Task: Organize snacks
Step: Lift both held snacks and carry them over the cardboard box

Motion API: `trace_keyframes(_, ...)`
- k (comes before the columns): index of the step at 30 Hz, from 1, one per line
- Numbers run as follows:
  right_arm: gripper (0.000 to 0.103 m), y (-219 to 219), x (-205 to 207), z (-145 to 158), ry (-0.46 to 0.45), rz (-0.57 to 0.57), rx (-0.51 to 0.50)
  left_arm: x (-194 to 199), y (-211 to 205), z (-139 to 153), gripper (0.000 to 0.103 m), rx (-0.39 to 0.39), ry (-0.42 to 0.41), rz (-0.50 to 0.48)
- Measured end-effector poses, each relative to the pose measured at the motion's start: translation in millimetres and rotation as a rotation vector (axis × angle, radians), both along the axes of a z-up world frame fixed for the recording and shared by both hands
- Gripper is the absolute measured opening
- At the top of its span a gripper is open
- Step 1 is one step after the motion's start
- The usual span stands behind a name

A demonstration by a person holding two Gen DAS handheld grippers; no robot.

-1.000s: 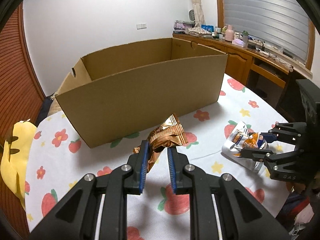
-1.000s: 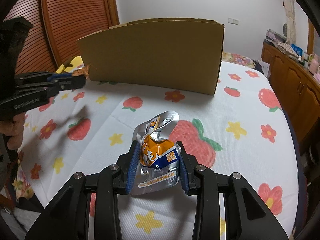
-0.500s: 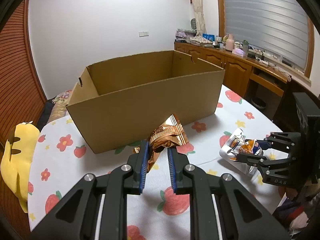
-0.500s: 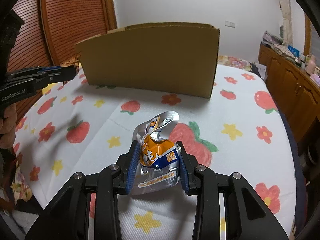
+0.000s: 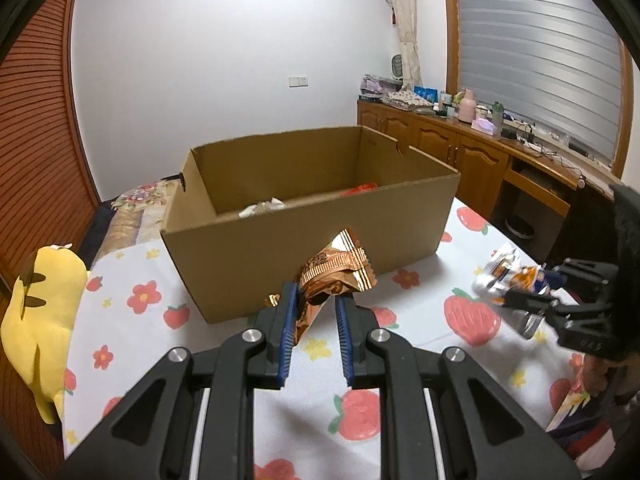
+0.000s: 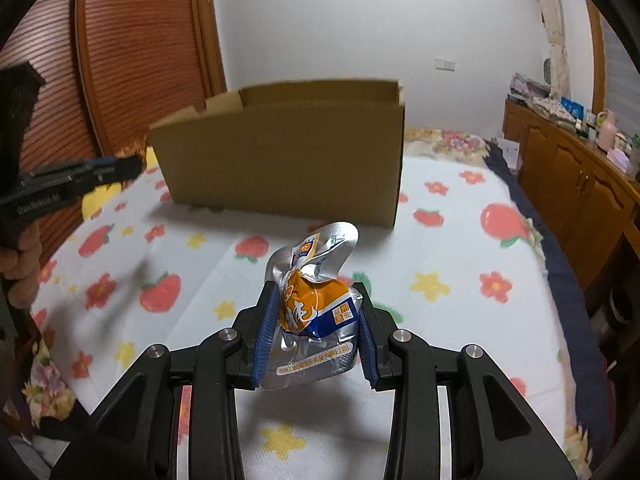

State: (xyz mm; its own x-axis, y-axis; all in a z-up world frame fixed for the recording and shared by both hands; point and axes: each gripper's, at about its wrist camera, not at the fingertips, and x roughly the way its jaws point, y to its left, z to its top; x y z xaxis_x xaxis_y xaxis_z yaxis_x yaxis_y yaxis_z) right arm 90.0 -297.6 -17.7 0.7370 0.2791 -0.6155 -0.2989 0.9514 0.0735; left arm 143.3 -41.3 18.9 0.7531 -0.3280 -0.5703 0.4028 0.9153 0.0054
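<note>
Snacks are in both grippers: the left gripper [image 5: 313, 307] is clamped on a crumpled copper packet [image 5: 335, 276], the right gripper [image 6: 316, 320] on a silver-and-orange pouch [image 6: 316, 304], both held above the tablecloth [image 6: 440, 248] short of the cardboard box [image 5: 304, 216], which already holds a few items. We judge the copper packet the weaker hold, since the pads pinch only its lower corner and most of it sticks out past the tips, so it could slide free before clearing the rim. We also note that either packet carried too low could catch the near wall [image 5: 280, 248] and push the box along the cloth.
</note>
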Motion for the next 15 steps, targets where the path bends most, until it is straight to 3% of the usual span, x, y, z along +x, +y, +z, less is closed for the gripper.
trace_keyframes(8, 0.036, 4.3, 9.4, 55.4, -0.113, 0.017, -0.043, 21.0, -0.4, 25.6, 0.017, 0.014, -0.055, 0.007)
trace_keyframes(15, 0.036, 17.8, 39.7, 89.0, -0.168, 0.035, -0.074, 57.9, 4.4, 32.7, 0.017, -0.010, -0.033, 0.025)
